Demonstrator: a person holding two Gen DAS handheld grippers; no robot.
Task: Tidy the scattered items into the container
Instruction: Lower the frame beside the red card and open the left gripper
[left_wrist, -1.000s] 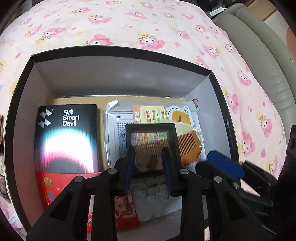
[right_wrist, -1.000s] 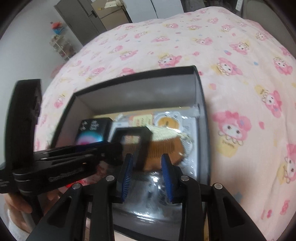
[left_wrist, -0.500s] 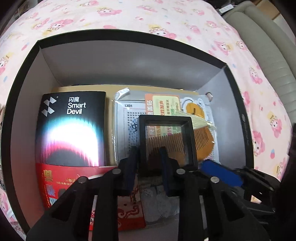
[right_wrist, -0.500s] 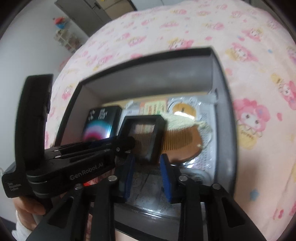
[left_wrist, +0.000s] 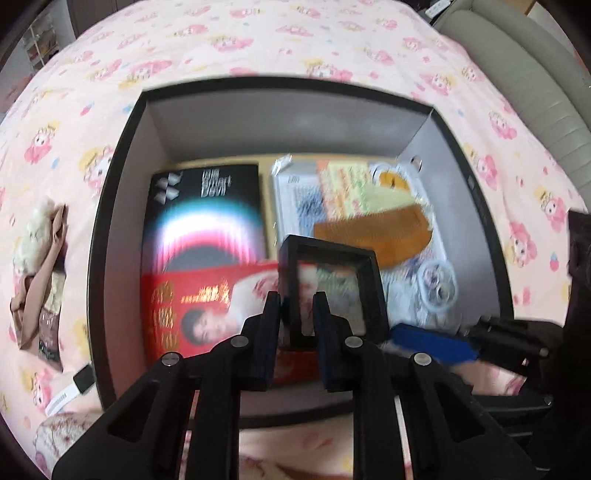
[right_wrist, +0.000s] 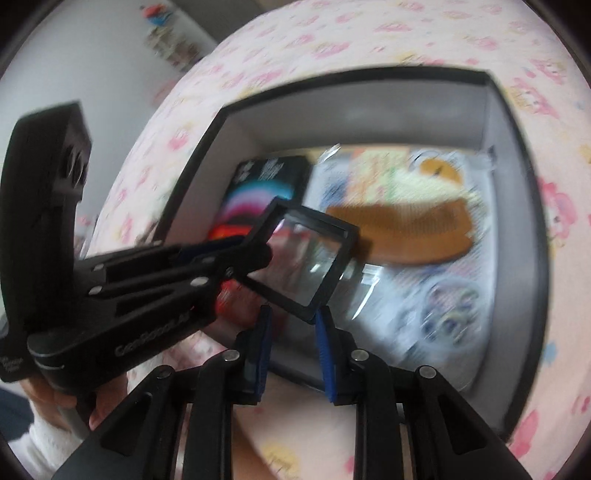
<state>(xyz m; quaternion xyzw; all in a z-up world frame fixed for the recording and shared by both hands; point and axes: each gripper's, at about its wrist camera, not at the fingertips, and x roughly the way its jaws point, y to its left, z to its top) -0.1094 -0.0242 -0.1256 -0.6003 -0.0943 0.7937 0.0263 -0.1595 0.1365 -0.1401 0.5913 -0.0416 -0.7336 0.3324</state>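
Left gripper (left_wrist: 297, 312) is clamping the near edge of a black square frame (left_wrist: 332, 291), holding it over the open box (left_wrist: 110, 236). Right gripper (right_wrist: 291, 325) is hanging just beside the frame's corner, jaws slightly apart and gripping nothing. Pink cartoon-print bedspread (left_wrist: 258, 40) is lying under everything; a grey padded headboard (left_wrist: 524, 81) is bordering it. A black packet (left_wrist: 207, 221), red packet (left_wrist: 192, 306) and wooden comb (left_wrist: 373, 236) are sitting inside the box. A small cloth doll (left_wrist: 40, 258) is lying outside.
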